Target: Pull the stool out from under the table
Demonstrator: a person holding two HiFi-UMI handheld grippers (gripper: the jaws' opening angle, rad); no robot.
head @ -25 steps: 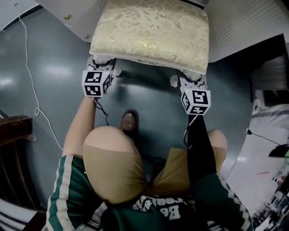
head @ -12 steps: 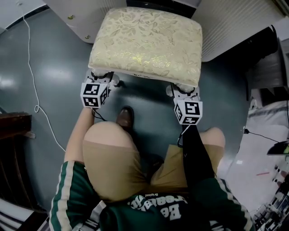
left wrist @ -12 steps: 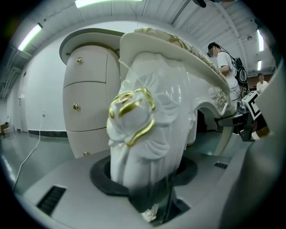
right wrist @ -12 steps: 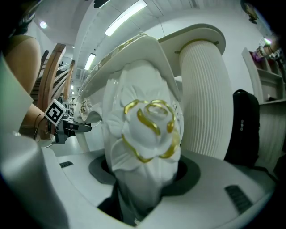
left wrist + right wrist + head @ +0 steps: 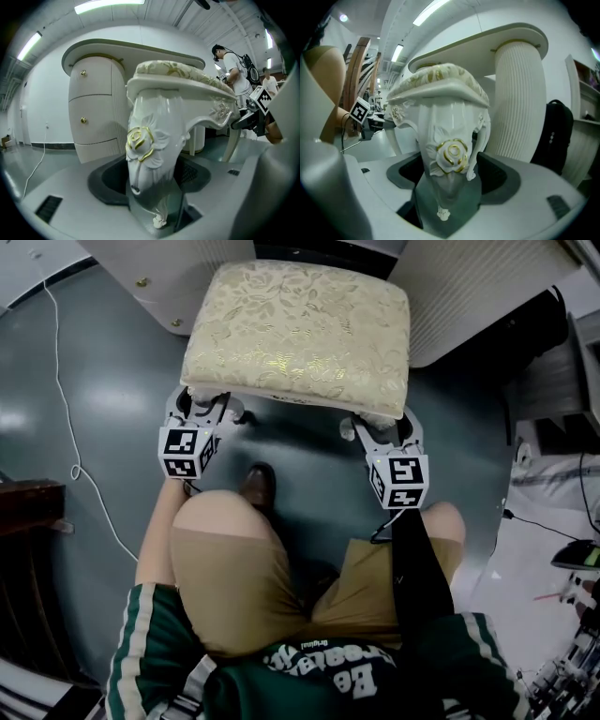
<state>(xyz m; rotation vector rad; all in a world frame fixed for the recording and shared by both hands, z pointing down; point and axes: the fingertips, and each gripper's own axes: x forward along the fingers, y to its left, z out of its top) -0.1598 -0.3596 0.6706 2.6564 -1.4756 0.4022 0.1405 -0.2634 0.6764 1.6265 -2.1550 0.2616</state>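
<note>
The stool [image 5: 300,329] has a gold floral cushion and white carved legs, and it stands in front of the white dressing table [image 5: 178,277]. My left gripper [image 5: 202,407] is at the stool's front left leg [image 5: 152,150], which stands between its jaws [image 5: 154,187]. My right gripper [image 5: 380,430] is at the front right leg [image 5: 450,154], likewise between its jaws [image 5: 450,187]. Both pairs of jaws have just been opening. Gaps show beside each leg, so neither pair presses on it.
The table's drawer pedestal [image 5: 91,112] and ribbed column [image 5: 518,103] flank the stool. A white cable [image 5: 66,381] trails over the grey floor at left. My shoe [image 5: 255,488] is just behind the stool. Dark wooden furniture [image 5: 23,512] stands at far left, a black bag [image 5: 555,136] at right.
The stool's cushion now shows further out from under the table. Both grippers' jaws have spread off the legs, and the right gripper has drawn back slightly.
</note>
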